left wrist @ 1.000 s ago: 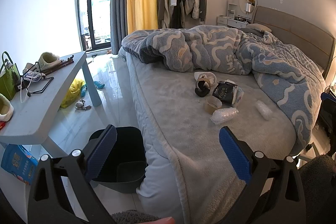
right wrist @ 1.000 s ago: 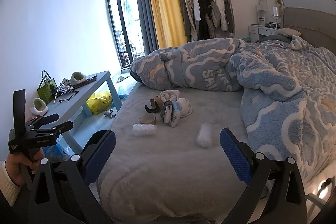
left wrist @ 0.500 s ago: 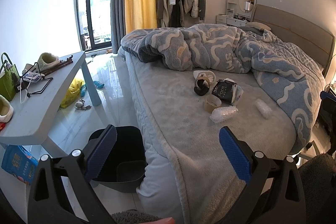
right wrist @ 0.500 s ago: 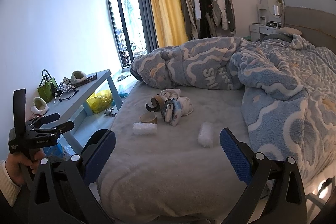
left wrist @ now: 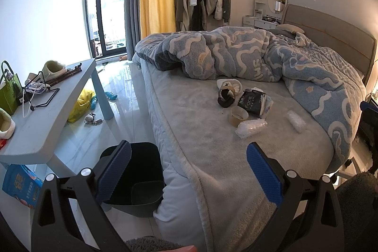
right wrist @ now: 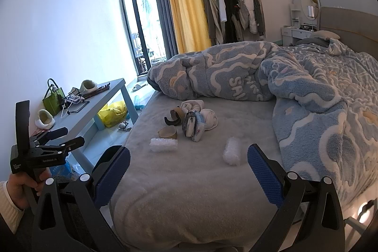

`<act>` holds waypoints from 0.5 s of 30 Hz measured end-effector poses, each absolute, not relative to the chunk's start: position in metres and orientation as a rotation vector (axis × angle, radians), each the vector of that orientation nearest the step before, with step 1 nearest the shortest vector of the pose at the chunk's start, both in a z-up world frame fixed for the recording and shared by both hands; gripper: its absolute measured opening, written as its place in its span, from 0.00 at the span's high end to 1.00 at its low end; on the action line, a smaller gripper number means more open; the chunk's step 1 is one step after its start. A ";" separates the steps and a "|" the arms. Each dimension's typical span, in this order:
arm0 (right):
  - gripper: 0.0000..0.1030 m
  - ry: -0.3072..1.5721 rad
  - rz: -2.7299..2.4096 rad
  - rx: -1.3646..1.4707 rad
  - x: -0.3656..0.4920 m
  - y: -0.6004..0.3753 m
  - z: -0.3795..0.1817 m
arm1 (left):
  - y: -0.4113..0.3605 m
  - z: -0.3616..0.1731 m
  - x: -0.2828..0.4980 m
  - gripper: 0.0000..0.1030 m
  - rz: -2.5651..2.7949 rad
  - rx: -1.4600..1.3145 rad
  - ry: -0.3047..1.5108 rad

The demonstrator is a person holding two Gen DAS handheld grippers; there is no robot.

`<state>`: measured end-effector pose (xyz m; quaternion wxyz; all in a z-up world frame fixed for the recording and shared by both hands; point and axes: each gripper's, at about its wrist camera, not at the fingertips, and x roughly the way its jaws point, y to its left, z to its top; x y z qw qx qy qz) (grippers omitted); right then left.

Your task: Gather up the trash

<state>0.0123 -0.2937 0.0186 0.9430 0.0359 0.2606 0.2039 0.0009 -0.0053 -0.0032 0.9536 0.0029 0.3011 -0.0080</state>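
Trash lies on the grey bed sheet: two clear plastic wads, a brown tape roll, a dark roll, a black wrapper and white tissue. A dark bin stands on the floor beside the bed. My left gripper is open and empty, above the bin and bed edge. My right gripper is open and empty at the bed's foot, short of the wads. The left gripper also shows in the right wrist view.
A crumpled blue blanket covers the far half of the bed. A grey side table with a green bag and slippers stands at left. A yellow bag and small items lie on the floor. A blue box sits under the table.
Both grippers have drifted slightly, with the view shifting a little. Nothing was taken hold of and the trash has not moved.
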 end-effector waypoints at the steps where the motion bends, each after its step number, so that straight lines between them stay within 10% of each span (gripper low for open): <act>1: 0.03 0.532 0.416 0.075 0.012 -0.293 0.019 | -0.006 -0.004 0.001 0.03 -0.017 0.008 0.611; 15: 0.03 0.534 0.414 0.077 0.012 -0.293 0.018 | -0.007 -0.002 0.001 0.03 -0.017 0.010 0.612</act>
